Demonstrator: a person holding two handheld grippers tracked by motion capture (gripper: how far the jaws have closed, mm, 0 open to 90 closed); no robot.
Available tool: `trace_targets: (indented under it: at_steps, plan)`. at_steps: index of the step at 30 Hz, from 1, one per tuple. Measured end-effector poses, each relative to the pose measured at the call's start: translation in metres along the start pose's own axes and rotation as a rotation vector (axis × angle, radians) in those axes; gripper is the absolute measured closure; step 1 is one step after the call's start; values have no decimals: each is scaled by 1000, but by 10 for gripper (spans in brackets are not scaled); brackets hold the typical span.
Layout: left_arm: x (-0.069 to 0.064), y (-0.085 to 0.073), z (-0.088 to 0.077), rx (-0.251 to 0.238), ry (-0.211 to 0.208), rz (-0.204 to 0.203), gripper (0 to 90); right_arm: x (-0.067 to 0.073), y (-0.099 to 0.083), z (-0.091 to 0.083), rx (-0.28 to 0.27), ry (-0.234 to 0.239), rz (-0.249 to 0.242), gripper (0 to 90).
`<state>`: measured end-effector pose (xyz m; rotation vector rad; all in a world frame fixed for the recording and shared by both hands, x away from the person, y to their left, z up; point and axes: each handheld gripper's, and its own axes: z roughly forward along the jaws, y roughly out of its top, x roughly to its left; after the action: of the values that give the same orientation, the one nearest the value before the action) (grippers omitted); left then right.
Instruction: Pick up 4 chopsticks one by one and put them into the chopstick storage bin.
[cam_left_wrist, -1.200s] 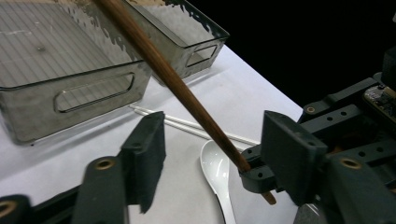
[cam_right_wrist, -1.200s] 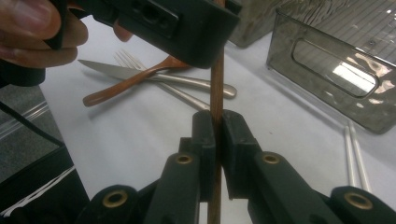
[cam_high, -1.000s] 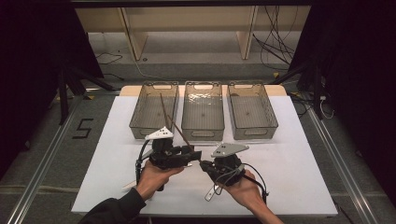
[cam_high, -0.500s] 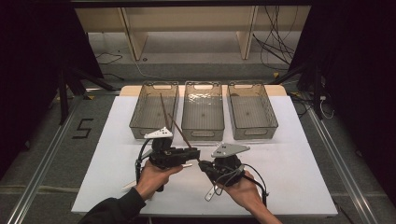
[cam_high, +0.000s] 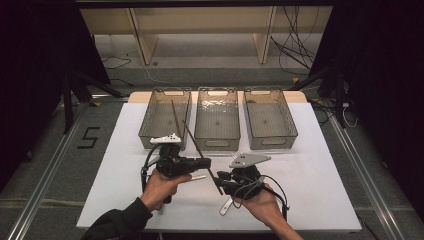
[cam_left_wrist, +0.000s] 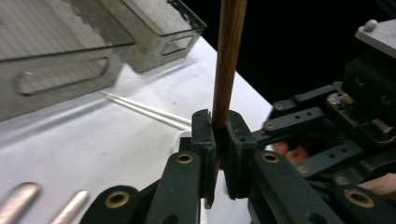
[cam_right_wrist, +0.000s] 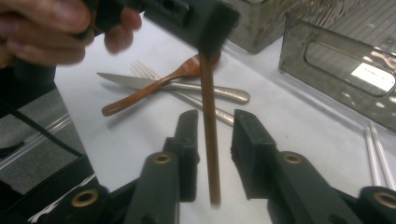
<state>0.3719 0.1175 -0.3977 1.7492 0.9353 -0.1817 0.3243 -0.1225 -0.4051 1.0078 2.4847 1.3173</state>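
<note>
Fingers (cam_left_wrist: 205, 140) on the left gripper (cam_left_wrist: 218, 140) are clamped right down on a brown wooden chopstick (cam_left_wrist: 229, 60), pads squeezing it from both sides, having just closed on it. In the high view that left gripper (cam_high: 204, 163) sits near the front edge of the desk (cam_high: 325, 165), a bit left of middle, with the chopstick (cam_high: 196, 142) slanting up toward the trays and down toward the right gripper (cam_high: 221, 181).

Right gripper (cam_right_wrist: 214, 135) is a different story: its fingers (cam_right_wrist: 189, 135) have just been opening, and the chopstick (cam_right_wrist: 208, 130) now stands in the gap between them with daylight on either side, so no grip there.

Other stuff on the desk: three clear trays in a row along the far edge, the left tray (cam_high: 150, 127) with another dark stick (cam_high: 176, 117) in it. From the right gripper view there's a wooden spoon (cam_right_wrist: 154, 86), a knife (cam_right_wrist: 130, 80) and a fork (cam_right_wrist: 144, 70) piled together, plus a pair of metal chopsticks (cam_right_wrist: 376, 149) over by a tray.
</note>
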Motion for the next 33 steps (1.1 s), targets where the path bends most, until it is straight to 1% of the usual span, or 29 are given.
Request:
trace_targets:
  at_steps: [4, 9, 14, 15, 22, 26, 33]
  plan:
    - [10, 6, -9, -5, 48, 10, 837, -6, -3, -6, 24, -2, 16, 601]
    - [21, 15, -23, 0, 87, 1, 836, -15, -5, -12, 56, -20, 34, 471]
    - [31, 25, -36, -12, 118, -11, 835, -22, -7, -19, 68, -39, 41, 395]
    - [33, 27, -38, -11, 125, -7, 835, -23, -7, -21, 68, -43, 41, 380]
    - [45, 41, -49, -13, 151, -21, 834, -29, -12, -30, 60, -65, 60, 350]
    - [50, 51, -56, -36, 165, -28, 835, -32, -14, -35, 51, -72, 74, 330]
    - [57, 67, -64, -58, 201, -26, 834, -36, -17, -42, 37, -85, 86, 305]
